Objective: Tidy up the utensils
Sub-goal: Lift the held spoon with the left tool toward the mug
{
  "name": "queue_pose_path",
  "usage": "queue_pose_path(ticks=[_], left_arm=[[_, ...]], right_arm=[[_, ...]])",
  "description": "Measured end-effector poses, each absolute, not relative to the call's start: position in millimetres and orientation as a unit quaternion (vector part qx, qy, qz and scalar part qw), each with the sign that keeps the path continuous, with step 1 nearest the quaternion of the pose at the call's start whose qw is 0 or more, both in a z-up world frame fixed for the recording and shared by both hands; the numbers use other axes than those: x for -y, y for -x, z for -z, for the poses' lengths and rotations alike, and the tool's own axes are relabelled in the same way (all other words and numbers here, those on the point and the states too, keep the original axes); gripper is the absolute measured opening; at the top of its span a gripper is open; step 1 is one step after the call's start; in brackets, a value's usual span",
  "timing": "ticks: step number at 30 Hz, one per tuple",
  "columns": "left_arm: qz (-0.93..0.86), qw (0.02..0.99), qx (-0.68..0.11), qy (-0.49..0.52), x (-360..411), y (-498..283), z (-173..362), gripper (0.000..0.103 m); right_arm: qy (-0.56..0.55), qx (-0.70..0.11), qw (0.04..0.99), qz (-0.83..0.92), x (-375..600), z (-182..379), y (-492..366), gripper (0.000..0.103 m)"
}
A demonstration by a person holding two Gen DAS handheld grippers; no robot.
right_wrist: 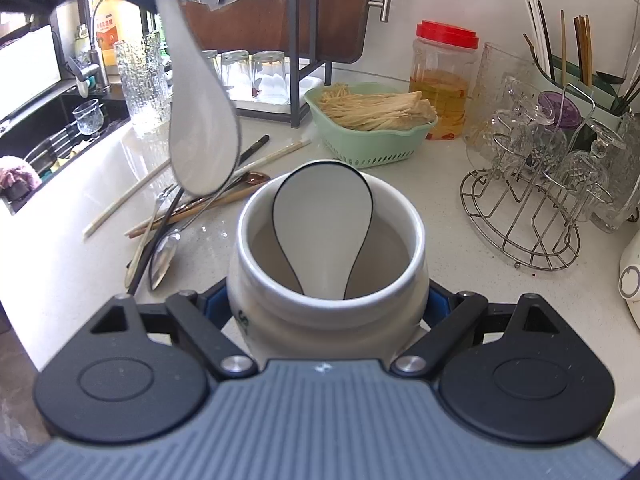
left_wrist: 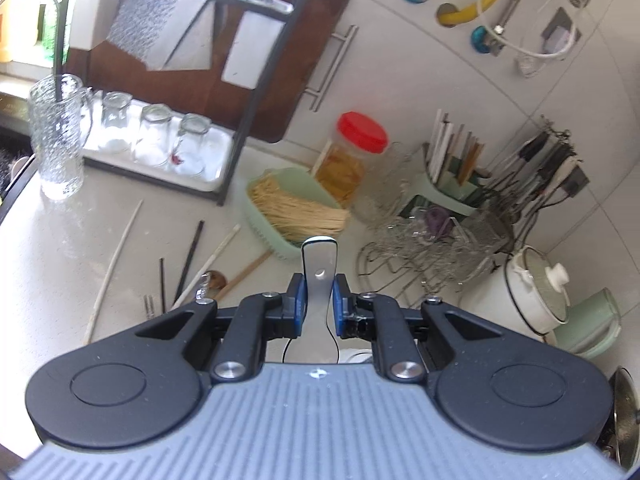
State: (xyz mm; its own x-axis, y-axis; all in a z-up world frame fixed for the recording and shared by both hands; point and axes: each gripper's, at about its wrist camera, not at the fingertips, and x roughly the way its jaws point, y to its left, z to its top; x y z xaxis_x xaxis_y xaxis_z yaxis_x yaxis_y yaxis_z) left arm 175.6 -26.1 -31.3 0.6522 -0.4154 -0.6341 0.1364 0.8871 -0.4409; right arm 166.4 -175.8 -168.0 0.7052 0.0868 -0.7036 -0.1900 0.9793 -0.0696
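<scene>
On the pale countertop [right_wrist: 432, 184], a white ceramic jar [right_wrist: 328, 280] is clamped between the widely spread jaws of the right gripper [right_wrist: 328, 304], whose blue pads are pressed against its two sides. One white spoon with a dark rim [right_wrist: 323, 220] is stood in the jar, bowl end up, leaning on the far wall. Above and to the left of the jar, a second white spoon [right_wrist: 200, 120] is held in the air by the left gripper [left_wrist: 319, 304]; its handle [left_wrist: 319, 276] is pinched between the nearly closed blue pads, and its bowl hangs downward, clear of the jar's mouth. Beneath it on the counter, loose chopsticks [right_wrist: 192, 184] and a metal spoon [right_wrist: 162, 256] are left in a crossed heap just beside the jar. Farther back, a green basket of dry noodles [right_wrist: 372, 124], a red-lidded plastic jar [right_wrist: 444, 76] and a wire rack of upturned glasses [right_wrist: 536, 184] are seen
</scene>
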Motion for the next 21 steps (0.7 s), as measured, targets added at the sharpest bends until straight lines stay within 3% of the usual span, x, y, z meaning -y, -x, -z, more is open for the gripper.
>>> queue_pose_path(ticks=[9, 21], left_arm=[[0.208, 0.886, -0.383, 0.157, 59, -174, 18, 0.016], [0.244, 0.866, -0.427, 0.086, 101, -182, 55, 0.016]], right_arm=[[0.066, -0.370, 0.924, -0.075, 176, 169, -164, 0.092], [0.068, -0.371, 0.923, -0.076, 176, 168, -164, 0.092]])
